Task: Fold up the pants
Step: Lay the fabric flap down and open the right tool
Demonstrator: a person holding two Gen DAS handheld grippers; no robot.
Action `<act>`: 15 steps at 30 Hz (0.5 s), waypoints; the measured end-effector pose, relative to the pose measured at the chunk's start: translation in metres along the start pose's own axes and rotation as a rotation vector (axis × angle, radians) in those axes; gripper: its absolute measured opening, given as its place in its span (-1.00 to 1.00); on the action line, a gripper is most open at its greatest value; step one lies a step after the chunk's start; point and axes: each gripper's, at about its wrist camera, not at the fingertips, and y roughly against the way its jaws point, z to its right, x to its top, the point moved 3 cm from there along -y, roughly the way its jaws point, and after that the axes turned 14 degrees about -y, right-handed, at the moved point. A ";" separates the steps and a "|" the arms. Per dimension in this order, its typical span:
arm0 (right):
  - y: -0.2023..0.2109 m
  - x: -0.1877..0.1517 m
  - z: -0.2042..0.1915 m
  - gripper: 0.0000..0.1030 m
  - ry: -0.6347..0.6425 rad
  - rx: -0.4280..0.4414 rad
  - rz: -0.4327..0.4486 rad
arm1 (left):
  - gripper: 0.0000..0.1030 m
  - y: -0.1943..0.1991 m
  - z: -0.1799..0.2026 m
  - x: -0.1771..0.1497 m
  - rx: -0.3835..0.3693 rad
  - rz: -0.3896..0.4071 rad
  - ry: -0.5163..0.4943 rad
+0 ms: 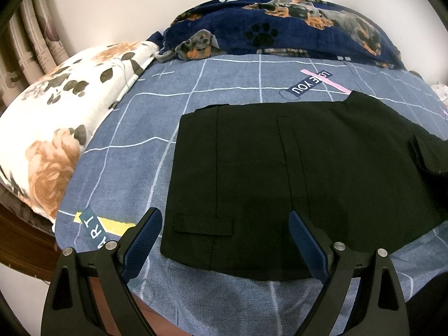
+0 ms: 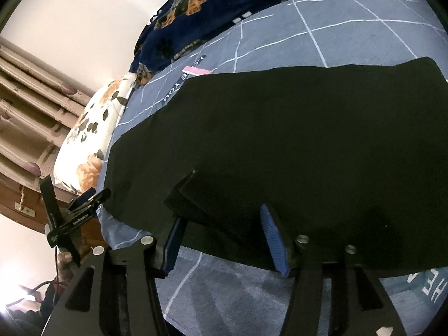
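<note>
Black pants (image 1: 266, 168) lie flat on the blue-grey checked bedsheet (image 1: 134, 128), waistband end toward me in the left wrist view. My left gripper (image 1: 225, 224) is open and empty, hovering over the pants' near edge by a pocket flap (image 1: 203, 225). In the right wrist view the pants (image 2: 294, 128) spread across the frame, with a folded-over corner (image 2: 196, 196) near the front edge. My right gripper (image 2: 221, 226) is open, its fingers either side of that front edge, holding nothing. The left gripper (image 2: 84, 201) shows at the left there.
A floral pillow (image 1: 56, 128) lies at the left of the bed. A navy dog-print blanket (image 1: 280, 25) is bunched along the far side by the wall. Curtains (image 2: 33, 103) hang at the left. The wooden bed frame (image 1: 25, 240) shows below the pillow.
</note>
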 end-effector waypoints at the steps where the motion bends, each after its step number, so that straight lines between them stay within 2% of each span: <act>1: 0.000 0.000 -0.001 0.03 -0.003 0.004 0.001 | 0.78 0.001 -0.001 0.000 0.003 0.003 0.001; 9: 0.000 -0.002 0.003 0.18 -0.039 0.057 -0.033 | 0.78 0.008 -0.002 0.003 -0.002 0.013 0.007; 12: 0.000 -0.001 0.007 0.29 -0.082 0.107 -0.059 | 0.78 0.011 0.001 0.006 -0.007 0.018 0.002; 15: -0.001 -0.001 0.012 0.30 -0.130 0.145 -0.077 | 0.78 0.015 0.006 0.009 -0.008 0.030 -0.004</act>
